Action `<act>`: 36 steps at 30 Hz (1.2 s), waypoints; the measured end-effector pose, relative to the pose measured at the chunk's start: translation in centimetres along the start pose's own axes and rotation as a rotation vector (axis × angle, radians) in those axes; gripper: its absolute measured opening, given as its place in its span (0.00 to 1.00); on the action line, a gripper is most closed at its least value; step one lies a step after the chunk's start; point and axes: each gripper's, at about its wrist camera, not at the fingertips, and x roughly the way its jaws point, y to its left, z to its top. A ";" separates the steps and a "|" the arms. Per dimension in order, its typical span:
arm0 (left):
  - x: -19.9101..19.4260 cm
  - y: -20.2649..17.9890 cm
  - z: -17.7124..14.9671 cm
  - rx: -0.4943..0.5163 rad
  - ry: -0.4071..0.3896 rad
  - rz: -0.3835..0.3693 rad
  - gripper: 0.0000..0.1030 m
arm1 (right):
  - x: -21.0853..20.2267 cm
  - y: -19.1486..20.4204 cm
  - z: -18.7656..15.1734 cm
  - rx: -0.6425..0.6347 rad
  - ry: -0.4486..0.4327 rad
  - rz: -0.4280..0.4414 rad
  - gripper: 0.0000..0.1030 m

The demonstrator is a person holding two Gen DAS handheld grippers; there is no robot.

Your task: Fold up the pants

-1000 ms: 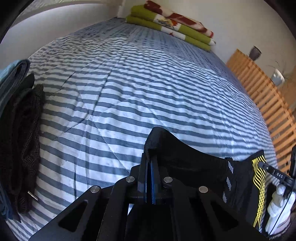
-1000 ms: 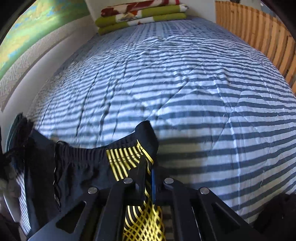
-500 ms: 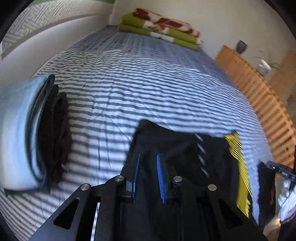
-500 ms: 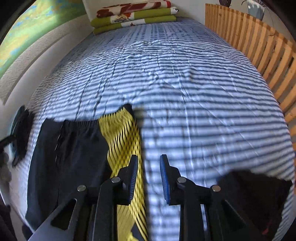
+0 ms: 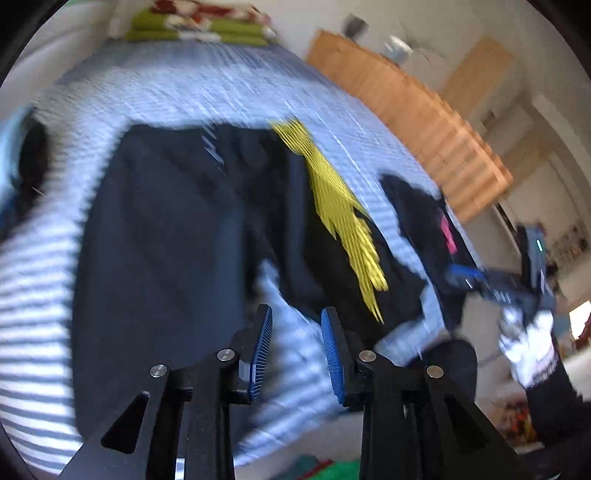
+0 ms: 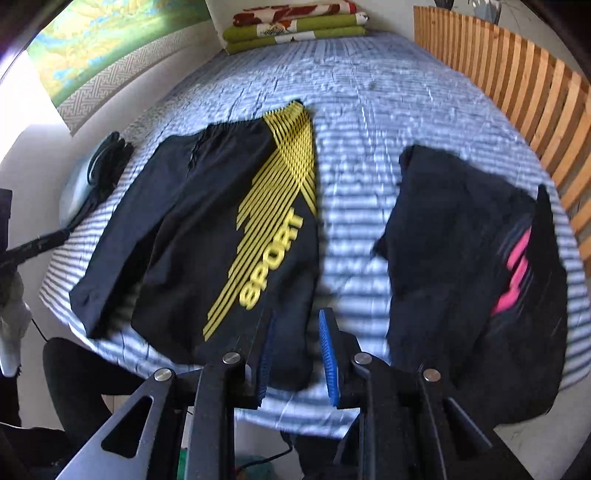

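Black pants (image 6: 192,221) with yellow stripes and the word SPORT lie spread flat on the striped bed, waistband at the far end, legs toward the near edge. In the blurred left wrist view the same pants (image 5: 166,229) fill the middle. My left gripper (image 5: 296,332) is open above the gap between the two legs, holding nothing. My right gripper (image 6: 296,350) is open too, above the hem of the striped leg near the bed's edge. The right gripper (image 5: 465,277) also shows from the left wrist, held by a gloved hand (image 5: 524,343).
A second black garment with pink marks (image 6: 476,258) lies on the right of the bed. Folded clothes (image 6: 96,170) are stacked at the left edge. Folded green blankets (image 6: 295,26) sit at the head. A wooden slatted rail (image 6: 517,81) runs along the right side.
Both grippers let go of the waistband, opened, and pulled back toward the foot of the bed. The pants now lie flat and fully in view.
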 end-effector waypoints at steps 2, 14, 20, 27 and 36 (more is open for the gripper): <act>2.5 -1.5 -2.1 0.019 0.043 -0.038 0.30 | 1.0 0.0 -1.1 0.011 0.009 0.007 0.21; 10.2 -6.3 -4.8 0.167 0.124 0.078 0.30 | 5.7 1.7 -2.7 -0.091 0.064 -0.039 0.31; 11.3 -7.5 -4.8 0.238 0.158 0.064 0.05 | 6.7 2.2 -3.2 -0.097 0.139 -0.001 0.02; 7.4 -7.5 -2.6 0.143 0.125 -0.089 0.04 | 2.0 0.0 -1.7 0.035 0.107 0.152 0.01; 4.3 -4.9 -1.4 0.001 0.183 -0.102 0.33 | -3.4 -3.4 -0.3 0.172 0.025 0.220 0.06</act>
